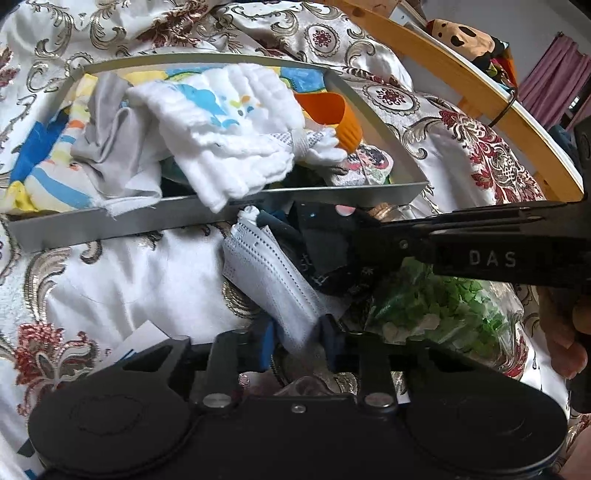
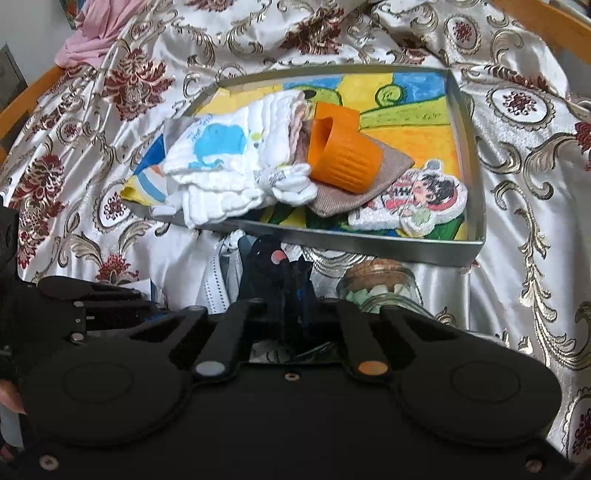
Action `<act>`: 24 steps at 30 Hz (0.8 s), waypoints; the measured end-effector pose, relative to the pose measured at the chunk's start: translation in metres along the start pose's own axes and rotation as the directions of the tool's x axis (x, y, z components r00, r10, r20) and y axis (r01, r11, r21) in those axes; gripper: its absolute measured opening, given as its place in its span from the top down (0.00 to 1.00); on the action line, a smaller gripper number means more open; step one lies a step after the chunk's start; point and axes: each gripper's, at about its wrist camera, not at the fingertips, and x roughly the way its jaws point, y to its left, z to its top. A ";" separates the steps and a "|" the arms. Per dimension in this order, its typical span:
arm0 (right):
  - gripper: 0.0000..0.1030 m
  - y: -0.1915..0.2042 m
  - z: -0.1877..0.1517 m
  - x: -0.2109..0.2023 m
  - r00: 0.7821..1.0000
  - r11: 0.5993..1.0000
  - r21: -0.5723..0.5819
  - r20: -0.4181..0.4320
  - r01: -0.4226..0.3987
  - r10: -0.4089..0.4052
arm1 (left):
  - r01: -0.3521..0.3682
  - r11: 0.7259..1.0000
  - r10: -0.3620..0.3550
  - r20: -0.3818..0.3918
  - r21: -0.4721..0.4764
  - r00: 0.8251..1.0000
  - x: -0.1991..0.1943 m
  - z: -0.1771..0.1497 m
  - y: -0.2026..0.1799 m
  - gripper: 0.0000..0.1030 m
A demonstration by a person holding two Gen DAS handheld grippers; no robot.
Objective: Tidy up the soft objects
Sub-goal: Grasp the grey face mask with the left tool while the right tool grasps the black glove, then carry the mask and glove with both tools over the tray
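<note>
A metal tray [image 2: 369,245] [image 1: 122,221] lies on the patterned satin cloth. It holds a white cloth with a blue print [image 2: 218,155] [image 1: 221,122], an orange ribbed cup [image 2: 343,155] [image 1: 343,122] on its side, a brown cloth [image 2: 388,166] and a cartoon patch [image 2: 413,199]. In front of the tray lie a white face mask [image 1: 266,280] and a dark sock [image 1: 325,247]. My left gripper [image 1: 297,339] is shut on the mask's lower end. My right gripper [image 2: 291,295] is shut on the dark sock [image 2: 269,266]; it reaches in from the right in the left wrist view.
A corked glass jar of green and white bits [image 2: 380,288] [image 1: 436,310] lies beside the sock, right of my grippers. A wooden bed rail [image 1: 461,85] runs at the back right, with a plush toy [image 1: 461,37] behind it. A pink cloth [image 2: 99,29] lies at the far left.
</note>
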 end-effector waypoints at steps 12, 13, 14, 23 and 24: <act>1.00 -0.001 0.012 -0.057 0.987 0.999 -0.025 0.155 -0.038 0.042 | -0.036 0.992 0.027 0.076 0.119 0.997 -0.039 0.009 -0.034 0.88; 1.00 -0.002 0.014 -0.065 0.983 0.999 -0.026 0.178 -0.044 0.048 | -0.032 0.992 0.021 0.091 0.120 0.996 -0.044 0.011 -0.037 0.88; 1.00 -0.002 0.016 -0.072 0.978 0.999 -0.025 0.202 -0.046 0.050 | -0.028 0.992 0.015 0.105 0.123 0.994 -0.048 0.013 -0.039 0.88; 1.00 -0.017 0.039 -0.117 0.902 0.999 0.014 0.430 -0.049 0.039 | -0.036 0.986 -0.016 0.308 0.161 0.951 -0.079 0.033 -0.056 0.89; 1.00 -0.019 0.040 -0.117 0.896 0.999 0.023 0.443 -0.044 0.030 | -0.047 0.985 -0.011 0.334 0.164 0.942 -0.079 0.035 -0.056 0.89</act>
